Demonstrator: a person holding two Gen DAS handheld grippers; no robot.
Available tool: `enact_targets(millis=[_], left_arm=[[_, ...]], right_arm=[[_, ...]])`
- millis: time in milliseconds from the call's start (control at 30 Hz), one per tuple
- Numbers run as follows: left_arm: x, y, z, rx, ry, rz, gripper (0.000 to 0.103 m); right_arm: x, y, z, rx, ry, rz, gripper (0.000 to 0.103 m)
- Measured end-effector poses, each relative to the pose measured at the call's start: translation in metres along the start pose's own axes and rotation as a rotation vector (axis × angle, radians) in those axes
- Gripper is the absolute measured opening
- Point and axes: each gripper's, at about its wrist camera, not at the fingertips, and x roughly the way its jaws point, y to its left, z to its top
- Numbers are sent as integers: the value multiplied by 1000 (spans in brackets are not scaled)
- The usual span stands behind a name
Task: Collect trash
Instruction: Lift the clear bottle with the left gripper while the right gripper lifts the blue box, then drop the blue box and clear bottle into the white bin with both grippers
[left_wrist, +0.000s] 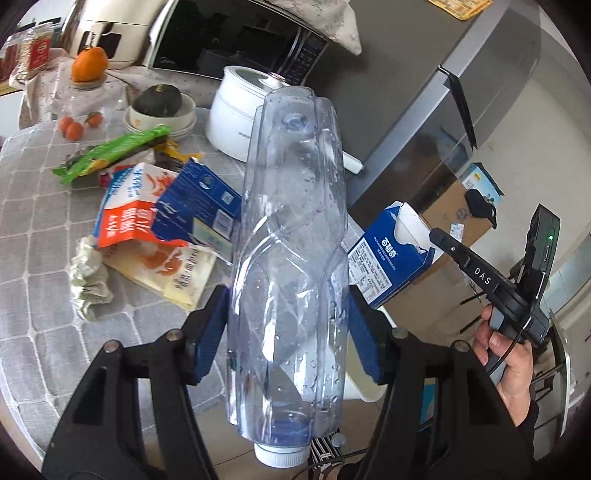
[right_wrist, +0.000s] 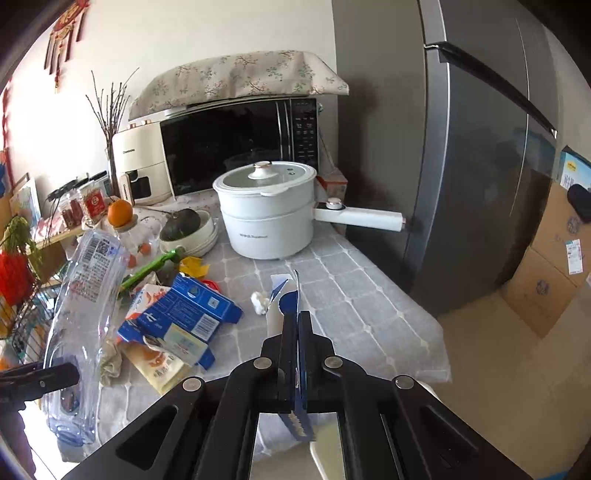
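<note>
Left wrist view: the left gripper clamps a clear plastic bottle, white cap toward the camera, held above the table. Right wrist view: the right gripper pinches a flattened blue milk carton over the table's edge

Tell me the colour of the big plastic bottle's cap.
White cap on the clear bottle; clearest in the left wrist view.

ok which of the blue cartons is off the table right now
The torn-open blue milk carton, pinched in the right claw; the other blue carton lies in the table's trash pile.
</note>
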Motion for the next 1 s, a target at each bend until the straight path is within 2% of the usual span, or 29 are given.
enact_targets(millis=[200, 400, 767, 833, 967, 1000], left_arm=[[47, -45, -5, 47, 88, -68, 64], [86, -83, -9, 89, 172, -114, 65], [129, -114, -28, 130, 205, -138, 65], [136, -119, -31, 139, 205, -135, 65], [153, -134, -36, 160, 202, -140, 65], [157, -136, -38, 165, 202, -143, 66]], right_arm=[[-16, -64, -27, 37, 51, -66, 1], [-6, -117, -60, 64, 154, -133, 2], [31, -178, -108, 128, 357, -174, 3], [33, -186, -115, 138, 384, -174, 7], [28, -203, -123, 174, 403, -178, 35], [25, -207, -124, 182, 399, -181, 39]])
